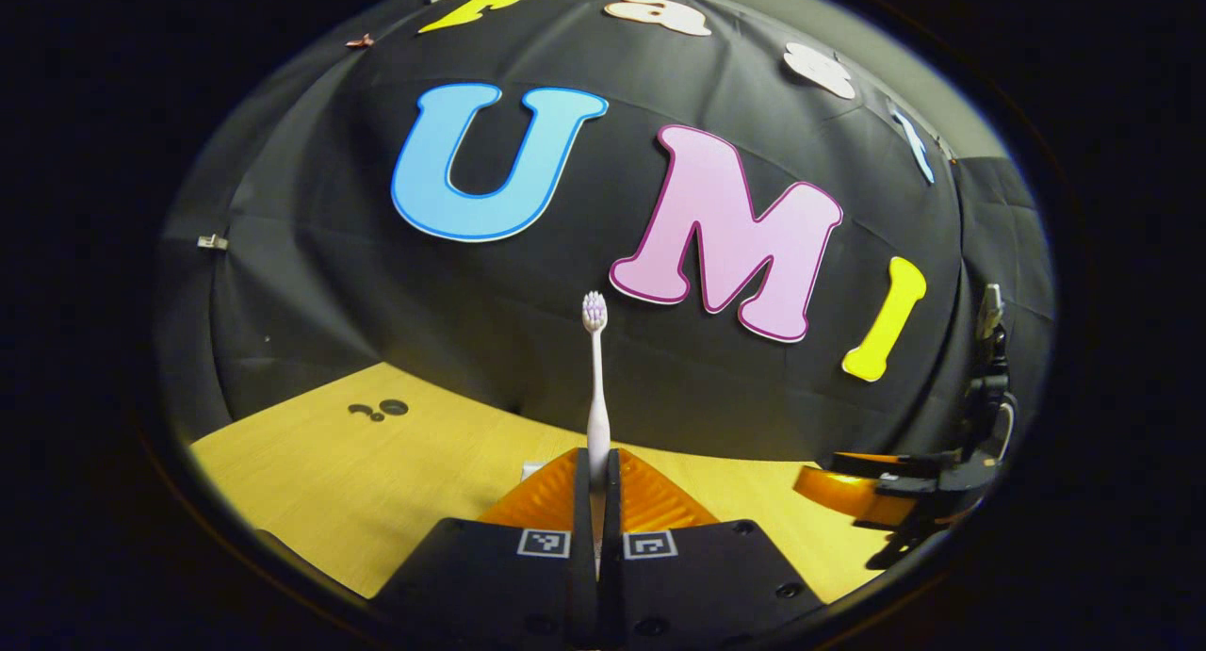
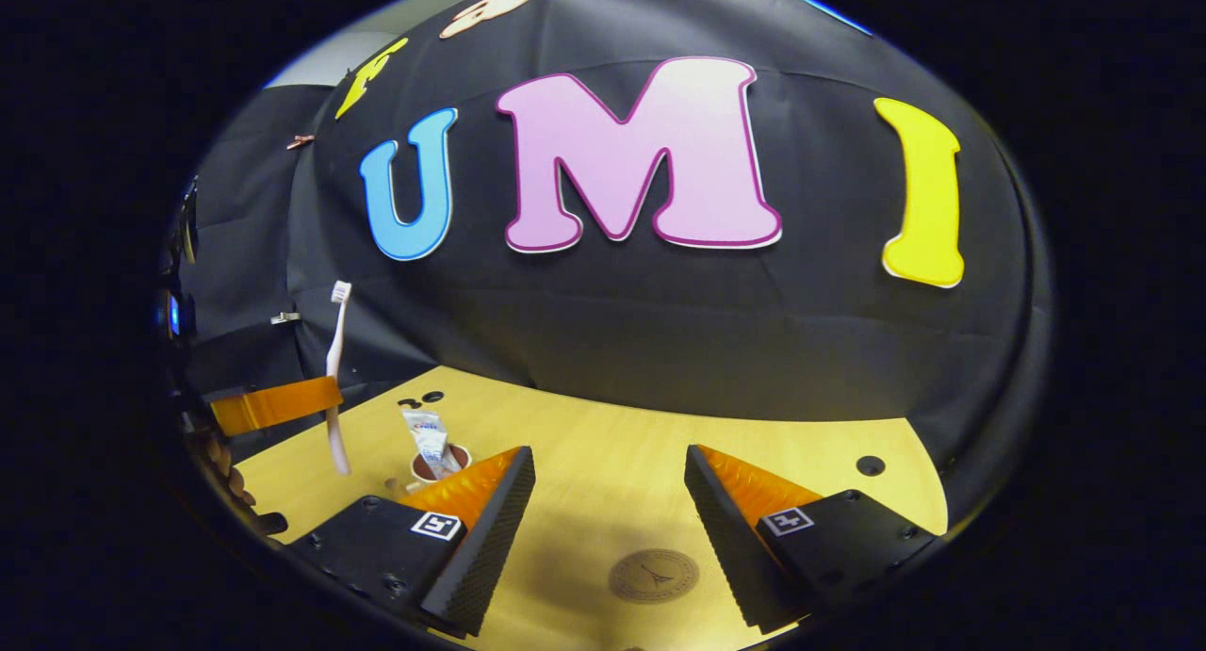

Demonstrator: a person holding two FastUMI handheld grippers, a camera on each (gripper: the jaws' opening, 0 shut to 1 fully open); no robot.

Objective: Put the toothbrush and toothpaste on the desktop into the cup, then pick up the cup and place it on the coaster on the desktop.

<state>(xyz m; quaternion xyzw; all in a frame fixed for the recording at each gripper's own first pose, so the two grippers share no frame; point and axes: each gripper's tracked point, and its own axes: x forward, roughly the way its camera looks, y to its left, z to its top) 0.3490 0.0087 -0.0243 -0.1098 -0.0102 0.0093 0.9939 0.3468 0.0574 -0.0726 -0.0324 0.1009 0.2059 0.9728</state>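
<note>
A white toothbrush (image 1: 595, 387) stands upright between the fingers of my left gripper (image 1: 596, 472), which is shut on its handle, bristles up. From the right gripper view the same toothbrush (image 2: 335, 378) hangs in the left gripper (image 2: 273, 404) above the table's left side. A brown cup (image 2: 438, 464) sits on the wooden desktop (image 2: 603, 444) with the toothpaste tube (image 2: 429, 439) standing in it, just behind my right gripper's left finger. My right gripper (image 2: 611, 500) is open with nothing in it. A round tan coaster (image 2: 653, 576) lies on the table between its fingers.
The right gripper (image 1: 895, 491) shows at the far right of the left gripper view, low over the desktop (image 1: 377, 472). Small dark holes (image 1: 379, 410) mark the tabletop at the left, and another hole (image 2: 870, 464) sits near the right edge. The black cloth wall closes off the back.
</note>
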